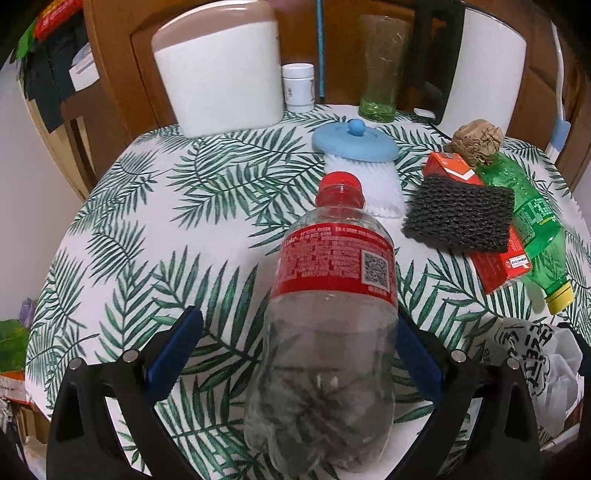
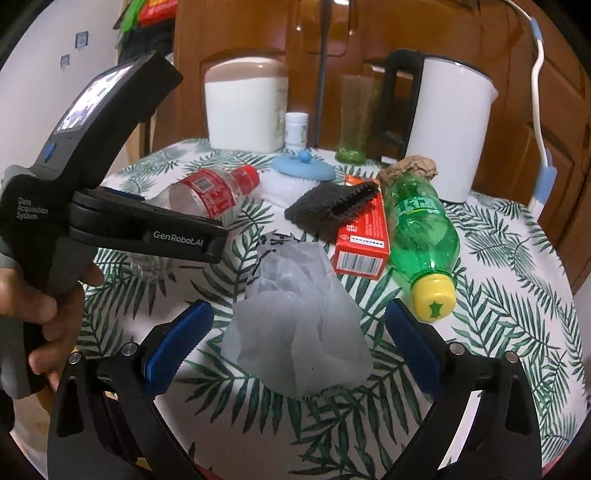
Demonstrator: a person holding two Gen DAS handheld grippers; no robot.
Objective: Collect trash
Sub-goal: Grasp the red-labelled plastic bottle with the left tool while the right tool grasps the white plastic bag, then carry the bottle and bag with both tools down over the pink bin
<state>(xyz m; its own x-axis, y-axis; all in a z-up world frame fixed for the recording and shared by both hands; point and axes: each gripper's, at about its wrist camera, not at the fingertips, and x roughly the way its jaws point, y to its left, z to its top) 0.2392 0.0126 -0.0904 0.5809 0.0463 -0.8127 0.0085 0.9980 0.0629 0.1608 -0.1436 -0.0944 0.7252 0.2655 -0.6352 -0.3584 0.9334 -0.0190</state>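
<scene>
Left wrist: left gripper (image 1: pixel 300 345) jaws apart around clear bottle (image 1: pixel 328 314); right gripper (image 2: pixel 298 341) jaws apart over plastic bag (image 2: pixel 299 325).

- Clear plastic cola bottle with red cap and glossy red label (image 1: pixel 332 295): smooth, shiny.
- Green plastic bottle with yellow cap (image 2: pixel 421 229): translucent, glossy.
- Thin translucent white plastic bag (image 2: pixel 295 317): crinkled, soft sheen.
- Dark grey scouring pad (image 1: pixel 458 218): coarse, matt weave.
- Red cardboard carton (image 2: pixel 364 236): smooth printed finish.
- Crumpled brown paper ball (image 1: pixel 476 140): rough, matt.
- Leaf-printed tablecloth (image 1: pixel 184 229): smooth.
- Brown wooden cabinet doors (image 2: pixel 424 29): glossy varnish.
- Green-tinted drinking glass (image 1: pixel 380 66): clear, shiny.
- Blue ribbed gripper pads (image 2: pixel 177 339): matt, set in black plastic.
</scene>
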